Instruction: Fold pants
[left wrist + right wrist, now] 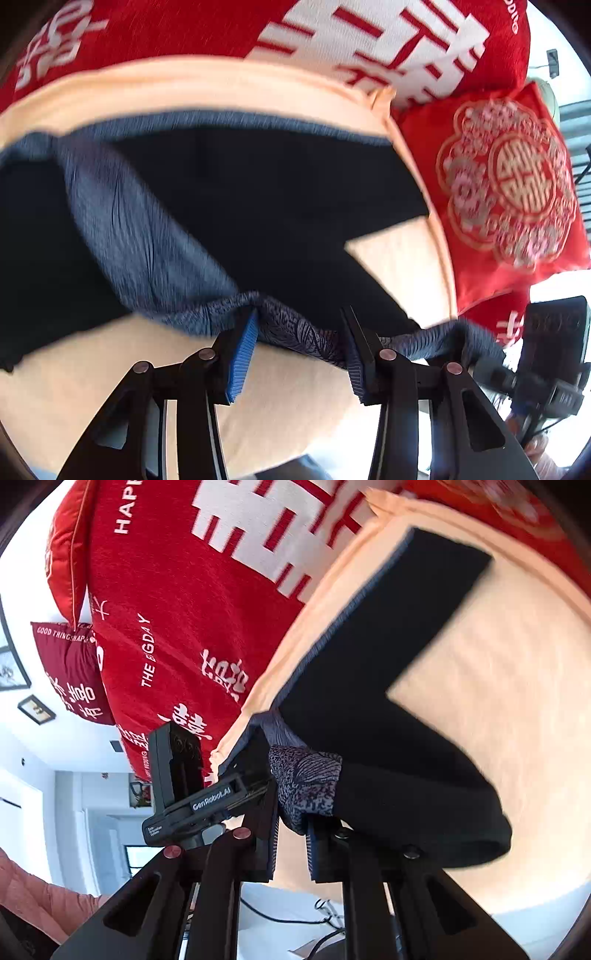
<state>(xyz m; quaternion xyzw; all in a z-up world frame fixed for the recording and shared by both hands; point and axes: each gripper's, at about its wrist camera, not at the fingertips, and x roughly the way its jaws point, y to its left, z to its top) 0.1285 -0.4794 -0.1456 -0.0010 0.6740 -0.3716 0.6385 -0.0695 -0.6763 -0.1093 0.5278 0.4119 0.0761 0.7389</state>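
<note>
You are at the lifting stage of the fold: both tools have hold of the waist end of the dark navy pants with the grey-blue patterned lining (258, 206), which lie spread on the pale peach bed sheet (399, 258) in front of the big red cushion with white characters (207, 26). Your left tool (301, 350) has the patterned waistband (295, 330) stretched across between its blue ribbed pads (243, 354); the jaws stand moderately apart, and the band looks caught at both pads, so I read it as a grip on a wide bunch of cloth. Your right tool (291, 843) has its jaws drawn nearly together, pinching a tuck of the same patterned waistband (306, 782), with the dark leg (388, 635) trailing away flat across the bed. The waist edge hangs raised off the sheet while both legs rest on it. What the next move calls for, I judge, is carrying the waist forward over the legs with both tools level and evenly spaced, so the band stays taut and the fold line falls straight; watch that the left grip does not slip.
</note>
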